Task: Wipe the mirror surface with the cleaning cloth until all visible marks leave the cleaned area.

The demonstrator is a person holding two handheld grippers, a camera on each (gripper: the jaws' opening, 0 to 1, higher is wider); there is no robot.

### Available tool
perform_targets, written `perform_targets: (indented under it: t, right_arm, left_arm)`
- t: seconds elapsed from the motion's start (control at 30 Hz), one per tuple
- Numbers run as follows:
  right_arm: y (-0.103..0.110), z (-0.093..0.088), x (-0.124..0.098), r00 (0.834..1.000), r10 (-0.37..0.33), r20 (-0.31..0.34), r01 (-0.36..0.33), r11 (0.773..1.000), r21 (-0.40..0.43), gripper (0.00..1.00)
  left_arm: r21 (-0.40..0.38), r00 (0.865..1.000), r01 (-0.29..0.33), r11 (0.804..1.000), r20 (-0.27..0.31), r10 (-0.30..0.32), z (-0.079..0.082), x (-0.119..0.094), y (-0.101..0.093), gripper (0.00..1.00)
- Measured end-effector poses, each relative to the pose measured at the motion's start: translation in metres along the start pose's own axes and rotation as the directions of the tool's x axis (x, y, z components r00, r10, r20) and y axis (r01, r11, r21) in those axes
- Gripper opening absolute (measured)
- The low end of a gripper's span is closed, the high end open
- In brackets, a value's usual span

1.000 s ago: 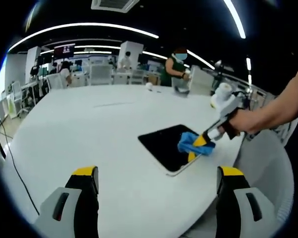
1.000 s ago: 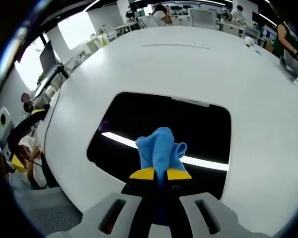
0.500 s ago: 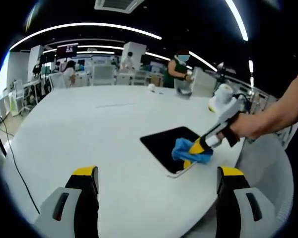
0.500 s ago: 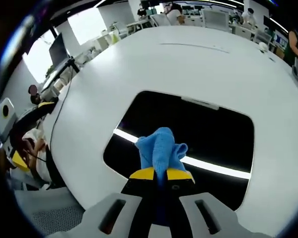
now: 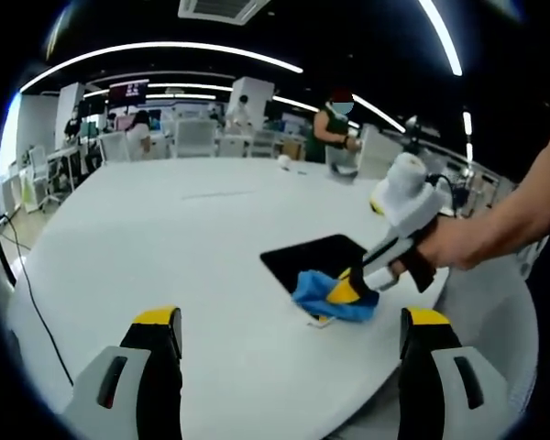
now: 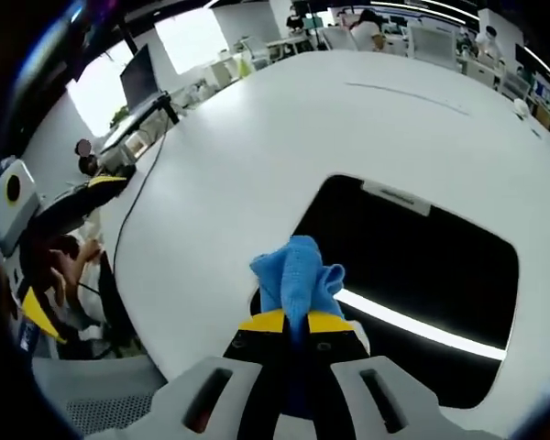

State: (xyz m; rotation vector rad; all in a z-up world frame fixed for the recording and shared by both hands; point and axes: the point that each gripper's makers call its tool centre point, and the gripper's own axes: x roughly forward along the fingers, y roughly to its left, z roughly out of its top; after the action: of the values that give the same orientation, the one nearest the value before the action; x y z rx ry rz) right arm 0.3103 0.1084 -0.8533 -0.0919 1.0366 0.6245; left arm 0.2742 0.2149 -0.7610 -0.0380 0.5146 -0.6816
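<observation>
Your right gripper (image 6: 296, 323), jaws pinching the blue cleaning cloth (image 6: 296, 275), rests at the near corner of the mirror (image 6: 422, 275) on the white table (image 5: 165, 238), your left gripper (image 5: 289, 321) spread idle; no marks are discernible, so remaining wiping cannot be judged.

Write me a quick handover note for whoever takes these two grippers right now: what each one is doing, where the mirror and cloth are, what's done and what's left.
Right gripper: jaws shut on the blue cleaning cloth, which sits at the mirror's near corner.
Left gripper: jaws open and empty, held above the white table, short of the mirror.
Mirror: lies flat on the table, close to the table's edge; its glass reflects a ceiling light strip.
Done: cannot tell how much has been wiped; no marks are readable on the glass in either view.
Left: work the cloth across the rest of the mirror, check for marks up close, and keep mirror and cloth in view.
</observation>
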Motion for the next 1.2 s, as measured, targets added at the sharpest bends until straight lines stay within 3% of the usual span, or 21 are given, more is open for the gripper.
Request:
perform_targets:
  t: [0.17, 0.67, 1.07, 1.2]
  right_arm:
    - [0.0114, 0.0038, 0.0054, 1.0, 0.017, -0.011, -0.017, 0.999, -0.049, 0.01]
    - [0.01, 0.0025, 0.005, 0.998, 0.035, -0.053, -0.042, 0.99, -0.136, 0.01]
    - [0.0101, 0.0026, 0.005, 0.998, 0.04, -0.042, -0.046, 0.987, -0.156, 0.01]
    - [0.0103, 0.0021, 0.0051, 0.999, 0.046, -0.021, -0.049, 0.979, -0.198, 0.01]
  left_arm:
    - [-0.001, 1.0, -0.008, 1.0, 0.003, 0.008, 0.0004, -0.0018, 0.0001, 1.0]
    - [-0.023, 1.0, -0.025, 0.999, 0.012, 0.025, -0.0011, -0.0048, -0.004, 1.0]
    - [-0.008, 0.999, -0.042, 0.999, 0.017, 0.042, 0.0027, -0.0068, -0.0014, 1.0]
    - [-0.014, 0.999, -0.046, 0.999, 0.018, 0.046, 0.002, -0.0074, -0.0006, 1.0]
